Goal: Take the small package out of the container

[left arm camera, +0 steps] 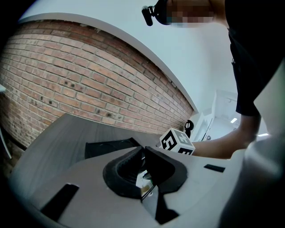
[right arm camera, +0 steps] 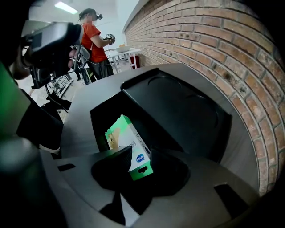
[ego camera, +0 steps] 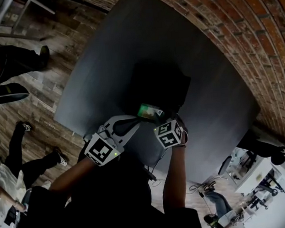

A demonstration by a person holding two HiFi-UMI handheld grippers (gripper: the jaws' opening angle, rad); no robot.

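1. The right gripper point(right arm camera: 140, 152) pointed steeply down, its fingers pinching the near end of the green-and-white package point(right arm camera: 126, 139).
2. The package lay tilted in the open black container point(right arm camera: 99, 119) on the grey table point(ego camera: 126, 52).
3. The left gripper point(left arm camera: 143, 151) had its fingers pressed together at the container's near edge.

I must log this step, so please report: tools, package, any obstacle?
Left tool shut at the near edge of the container. Right tool closed on one end of the small package. Package inside, not yet lifted. Lid open, nothing blocks it.
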